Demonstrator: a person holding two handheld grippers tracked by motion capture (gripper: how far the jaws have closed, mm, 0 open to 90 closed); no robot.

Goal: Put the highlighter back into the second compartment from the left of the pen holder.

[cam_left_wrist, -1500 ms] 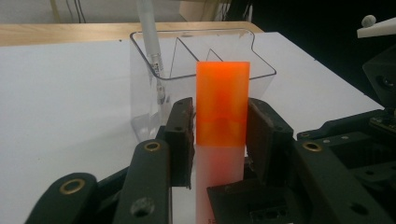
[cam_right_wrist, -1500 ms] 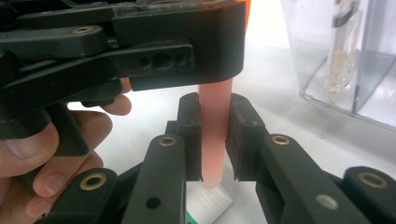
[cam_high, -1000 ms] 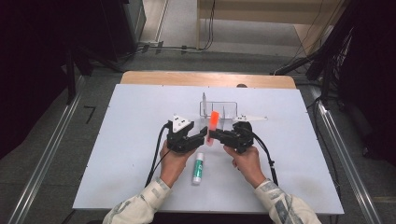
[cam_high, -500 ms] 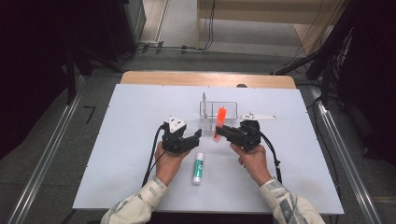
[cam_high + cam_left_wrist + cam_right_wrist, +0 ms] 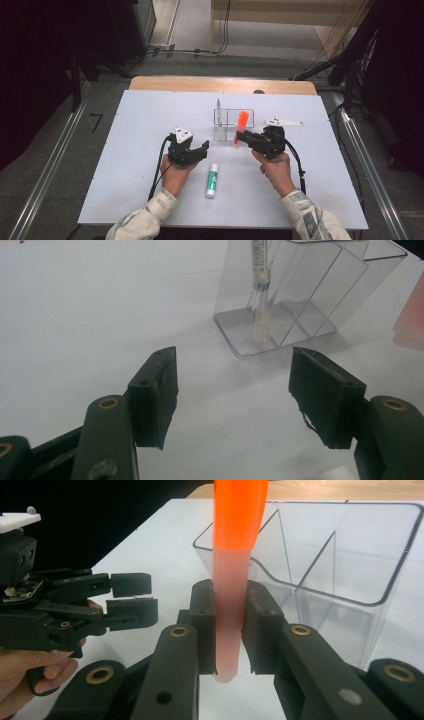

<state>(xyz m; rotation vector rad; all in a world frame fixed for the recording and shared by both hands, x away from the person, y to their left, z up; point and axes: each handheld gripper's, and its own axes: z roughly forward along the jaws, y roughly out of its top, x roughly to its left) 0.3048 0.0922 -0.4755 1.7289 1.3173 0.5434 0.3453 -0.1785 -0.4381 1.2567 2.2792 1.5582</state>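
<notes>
Nearest me, a glue stick [image 5: 212, 180] lies flat on the white desk [image 5: 125, 150], between my two hands. My left gripper [image 5: 235, 390] has just been opening its fingers [image 5: 155, 395]; nothing sits between them. My right gripper [image 5: 231, 625] has its fingers [image 5: 202, 625] clamped on the pale lower body of the orange marker [image 5: 232, 580], which stands upright, its orange cap above the pads. Just beyond sits the clear organizer [image 5: 350, 570], a pen [image 5: 260, 295] standing in one compartment.
</notes>
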